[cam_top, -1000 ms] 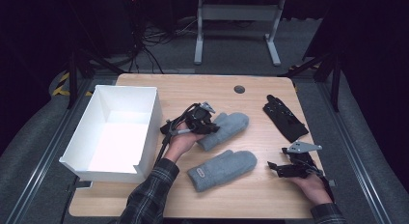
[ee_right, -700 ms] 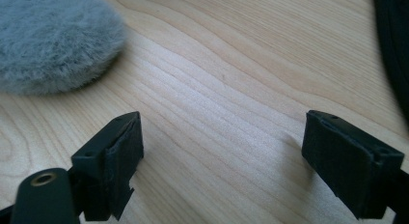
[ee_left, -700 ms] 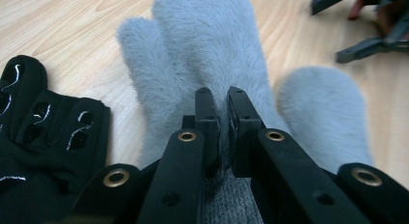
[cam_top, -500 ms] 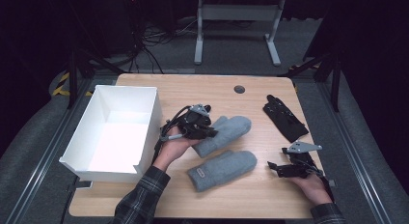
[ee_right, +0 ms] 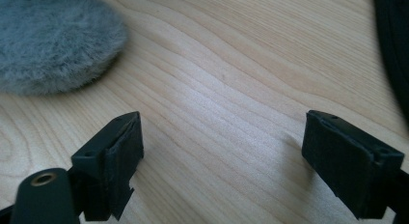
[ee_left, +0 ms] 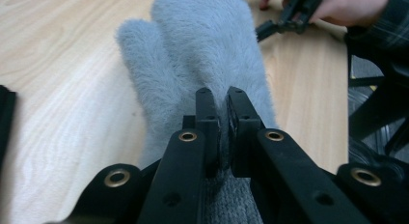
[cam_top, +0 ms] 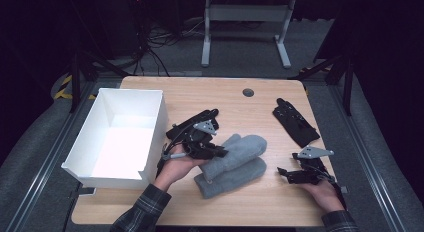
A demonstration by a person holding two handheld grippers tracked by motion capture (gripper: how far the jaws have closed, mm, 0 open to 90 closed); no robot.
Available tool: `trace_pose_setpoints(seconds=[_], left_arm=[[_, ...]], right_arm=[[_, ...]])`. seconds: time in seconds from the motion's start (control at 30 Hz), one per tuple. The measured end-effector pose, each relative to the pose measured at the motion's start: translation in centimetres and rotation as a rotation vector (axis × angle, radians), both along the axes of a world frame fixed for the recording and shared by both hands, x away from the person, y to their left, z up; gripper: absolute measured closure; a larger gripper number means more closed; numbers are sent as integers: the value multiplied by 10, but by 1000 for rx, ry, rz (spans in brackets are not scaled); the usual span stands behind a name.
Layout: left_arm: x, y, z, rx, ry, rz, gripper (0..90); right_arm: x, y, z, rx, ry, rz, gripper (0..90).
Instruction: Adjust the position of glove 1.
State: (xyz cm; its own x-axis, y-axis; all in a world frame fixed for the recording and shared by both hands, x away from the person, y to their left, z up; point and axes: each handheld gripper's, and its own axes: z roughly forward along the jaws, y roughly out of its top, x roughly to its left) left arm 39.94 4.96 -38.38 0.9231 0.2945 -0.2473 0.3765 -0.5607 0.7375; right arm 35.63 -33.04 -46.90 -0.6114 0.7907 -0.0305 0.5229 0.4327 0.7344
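Note:
Two fuzzy grey mittens lie mid-table in the high view. The upper mitten (cam_top: pixel 242 148) partly overlaps the lower mitten (cam_top: pixel 234 181). My left gripper (cam_top: pixel 219 153) is shut on the upper mitten's cuff end, with a hand behind it. In the left gripper view the jaws (ee_left: pixel 223 96) pinch the grey mitten (ee_left: pixel 202 50), which stretches away over the wood. My right gripper (cam_top: pixel 286 175) rests low at the table's right, open and holding nothing. In the right gripper view its gripper (ee_right: pixel 222 137) stands wide over bare wood, with a mitten tip (ee_right: pixel 53 45) at upper left.
A white open box (cam_top: pixel 80 154) stands at the table's left edge, close to my left hand. A pair of black gloves (cam_top: pixel 296 123) lies at the far right, also seen as a black glove edge (ee_right: pixel 393 40). The table (cam_top: pixel 200 94) has a round cable hole (cam_top: pixel 248 92).
My left gripper has carried the upper mitten toward the near edge, so it now lies partly on the lower mitten. The right gripper has stayed put.

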Motion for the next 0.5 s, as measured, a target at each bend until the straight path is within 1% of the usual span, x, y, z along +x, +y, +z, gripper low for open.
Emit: trace_pose_setpoints(seconds=[0.07, 0.1, 0.17, 0.3, 0.33, 0.37, 0.47, 0.5], left_arm=[[-2, 0, 0, -2, 2, -8, 862], [-7, 0, -2, -3, 3, -17, 862], [-11, 1, -5, -1, 8, -24, 862], [-14, 1, -13, 2, 24, -41, 862], [-14, 1, -13, 2, 24, -41, 862], [-15, 0, -18, 20, 26, -47, 862], [-17, -2, -24, 27, 36, -48, 862], [-17, -2, -24, 27, 36, -48, 862]], right_arm=[[0, 0, 0, 0, 0, -1, 148], [0, 0, 0, 0, 0, -1, 148], [0, 0, 0, 0, 0, -2, 148], [0, 0, 0, 0, 0, -3, 148], [0, 0, 0, 0, 0, -3, 148], [0, 0, 0, 1, 0, -3, 147], [0, 0, 0, 1, 0, -3, 148], [0, 0, 0, 1, 0, -3, 148]])
